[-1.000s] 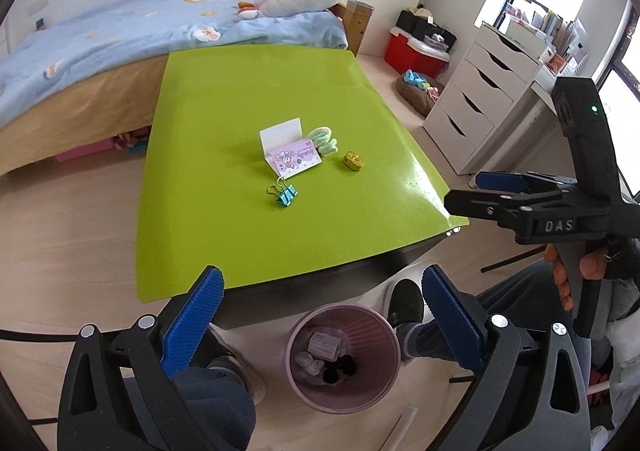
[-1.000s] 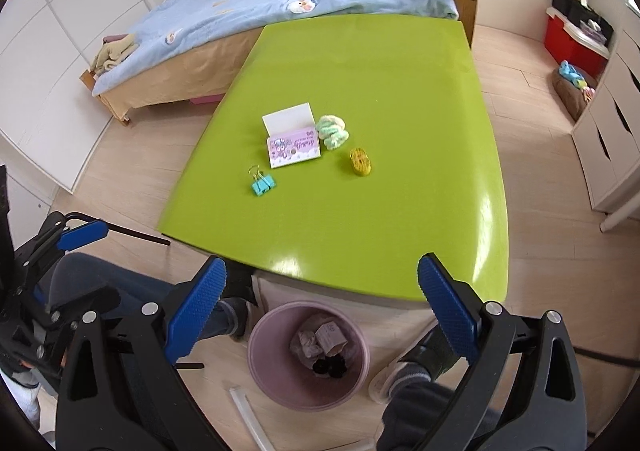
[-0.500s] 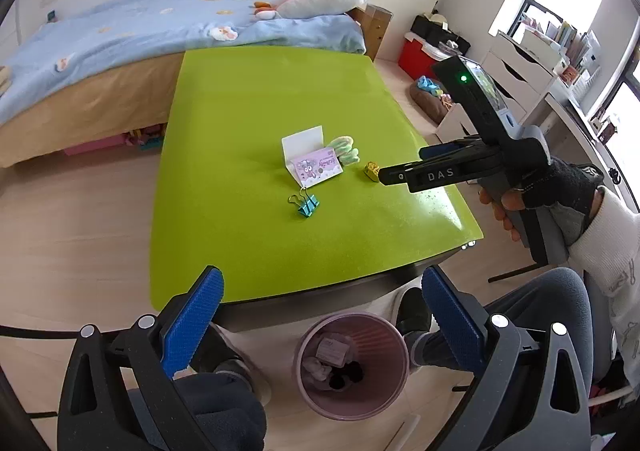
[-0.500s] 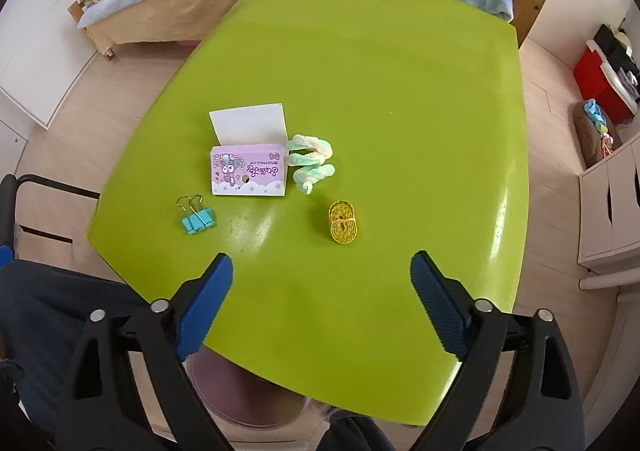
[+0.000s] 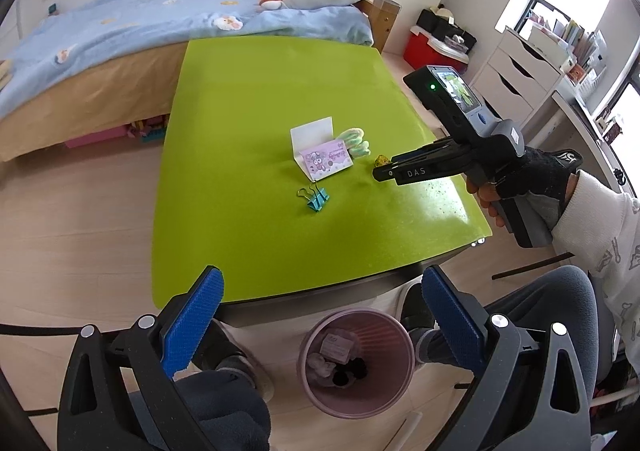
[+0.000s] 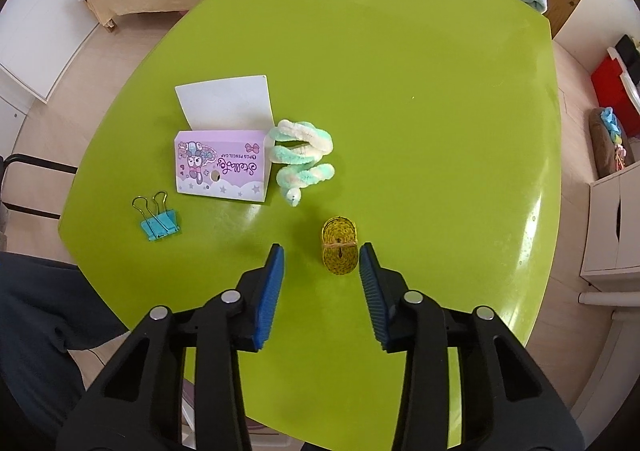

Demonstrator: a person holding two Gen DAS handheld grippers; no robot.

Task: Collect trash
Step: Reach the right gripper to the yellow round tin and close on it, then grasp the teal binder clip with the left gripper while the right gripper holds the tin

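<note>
Left wrist view: my left gripper (image 5: 320, 325) hangs at the bottom of the frame with its jaws wide apart and nothing between them, right over the bin (image 5: 356, 361) on the floor at lower centre, which already holds a few scraps. Above it the green bench (image 5: 248, 219) fills the middle of the frame. A second ago my right gripper (image 5: 380, 172) sat off the right edge of the bench; now it has swung in over it, its tip just beside the yellow roll (image 5: 382, 160), right of centre. The box (image 5: 326, 160), the fuzzy stick (image 5: 357, 141) and the clip (image 5: 314, 197) lie where they did.

Right wrist view: this camera has come forward and down, so the bin that showed at the bottom earlier is nearly out of sight and the bench fills the frame. The right gripper (image 6: 322, 257) has just been closing; its jaws now stand part-way in, with the yellow roll (image 6: 339, 251) between them, nearer the right pad. I see a gap on both sides, so nothing is clamped yet. The box (image 6: 222, 167), fuzzy stick (image 6: 304, 155) and clip (image 6: 158, 221) sit to the upper left, untouched.

I judge the roll is the piece being picked; it needs a little more closing, then a carry to the bin.
</note>
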